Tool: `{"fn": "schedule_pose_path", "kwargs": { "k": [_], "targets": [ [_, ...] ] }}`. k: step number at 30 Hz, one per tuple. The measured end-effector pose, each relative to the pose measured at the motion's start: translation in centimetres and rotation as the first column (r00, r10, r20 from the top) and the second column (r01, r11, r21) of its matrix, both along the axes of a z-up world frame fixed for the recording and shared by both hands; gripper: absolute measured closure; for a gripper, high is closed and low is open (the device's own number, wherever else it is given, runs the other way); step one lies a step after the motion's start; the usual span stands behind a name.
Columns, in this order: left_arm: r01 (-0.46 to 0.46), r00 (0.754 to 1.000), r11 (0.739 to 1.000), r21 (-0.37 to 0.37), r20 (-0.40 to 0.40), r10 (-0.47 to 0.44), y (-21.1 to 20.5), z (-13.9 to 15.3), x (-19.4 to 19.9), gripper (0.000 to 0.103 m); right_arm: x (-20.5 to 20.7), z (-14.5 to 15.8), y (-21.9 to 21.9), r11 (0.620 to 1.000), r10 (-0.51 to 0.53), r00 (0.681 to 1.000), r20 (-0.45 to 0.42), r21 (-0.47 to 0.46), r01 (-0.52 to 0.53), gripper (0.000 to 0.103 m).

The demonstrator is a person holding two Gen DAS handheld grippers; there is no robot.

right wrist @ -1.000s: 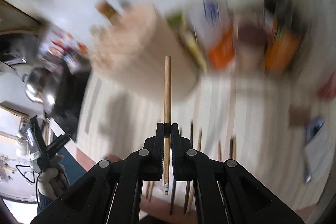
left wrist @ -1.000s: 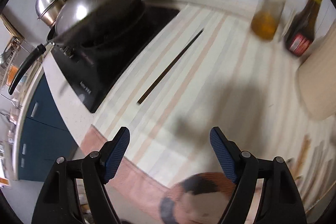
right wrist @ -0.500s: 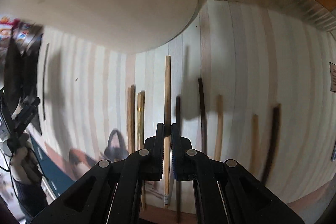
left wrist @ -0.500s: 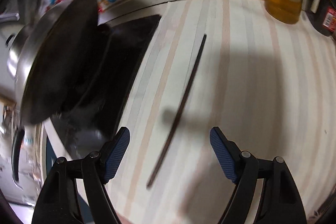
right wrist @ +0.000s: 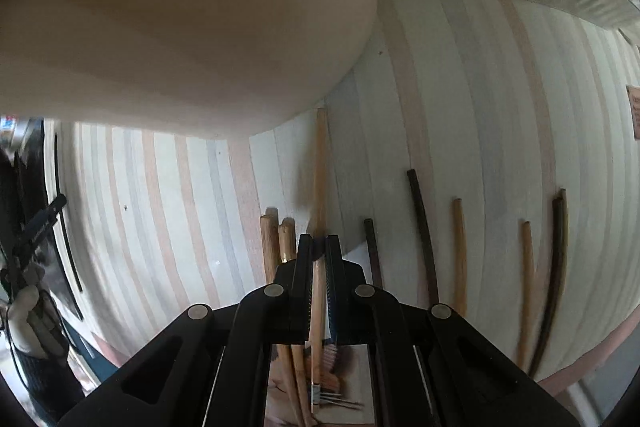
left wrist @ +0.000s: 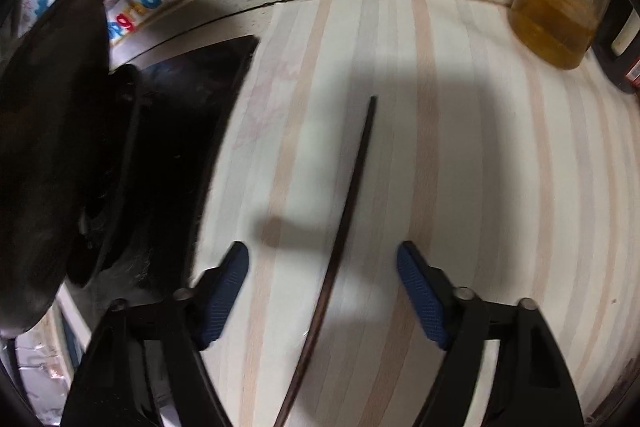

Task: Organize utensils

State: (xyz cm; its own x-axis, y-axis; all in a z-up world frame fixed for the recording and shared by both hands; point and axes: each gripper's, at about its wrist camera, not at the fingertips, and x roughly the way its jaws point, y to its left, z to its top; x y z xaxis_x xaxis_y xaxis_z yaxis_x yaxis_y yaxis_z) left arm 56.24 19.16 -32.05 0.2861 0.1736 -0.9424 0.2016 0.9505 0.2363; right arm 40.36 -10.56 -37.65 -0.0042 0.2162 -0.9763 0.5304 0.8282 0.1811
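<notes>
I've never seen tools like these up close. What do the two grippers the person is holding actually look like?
Both are matte black plastic linkages with round silver pivot pins. The left gripper has two fingers faced with ribbed blue pads. The right gripper has the same black arms, with thin ribbed pads. In the right wrist view, a light glove shows at the left edge.

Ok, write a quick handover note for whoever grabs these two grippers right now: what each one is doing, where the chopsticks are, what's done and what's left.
Left gripper: pointing down at the striped mat, fingers closing around a lone dark chopstick beside the stove, not yet pressing on it.
Right gripper: shut on a light wooden chopstick, low over the mat near the pale round container.
Done: two light chopsticks lie together left of the held one; more dark and light chopsticks lie in a rough row to its right.
Left: set down the held one, then grip the dark one and probably take it to the row.
</notes>
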Motion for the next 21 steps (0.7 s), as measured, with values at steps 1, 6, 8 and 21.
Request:
{"fn": "schedule_pose_path", "kwargs": {
  "k": [1, 6, 8, 21],
  "targets": [
    [0.002, 1.0, 0.999, -0.041, -0.011, -0.002, 0.1, 0.0, 0.2, 0.064, 0.0, 0.0, 0.2, 1.0, -0.011, 1.0, 0.0, 0.007, 0.011, 0.097],
    [-0.016, 1.0, 0.998, -0.061, -0.021, 0.014, 0.2, 0.2, 0.1, 0.097, 0.1, 0.4, 0.7, 1.0, -0.018, 1.0, -0.002, 0.008, 0.018, 0.097],
    [-0.044, 0.999, 0.995, -0.09, -0.029, 0.041, 0.7, 0.4, -0.3, 0.101, 0.0, 0.7, 0.8, 1.0, -0.016, 1.0, 0.003, 0.002, 0.016, 0.097],
    [-0.112, 0.988, 0.946, -0.304, -0.138, 0.073, -2.7, 0.7, -12.7, 0.103, -0.9, 2.3, -1.6, 1.0, -0.018, 0.999, 0.035, 0.019, 0.017, 0.097]
  ]
}}
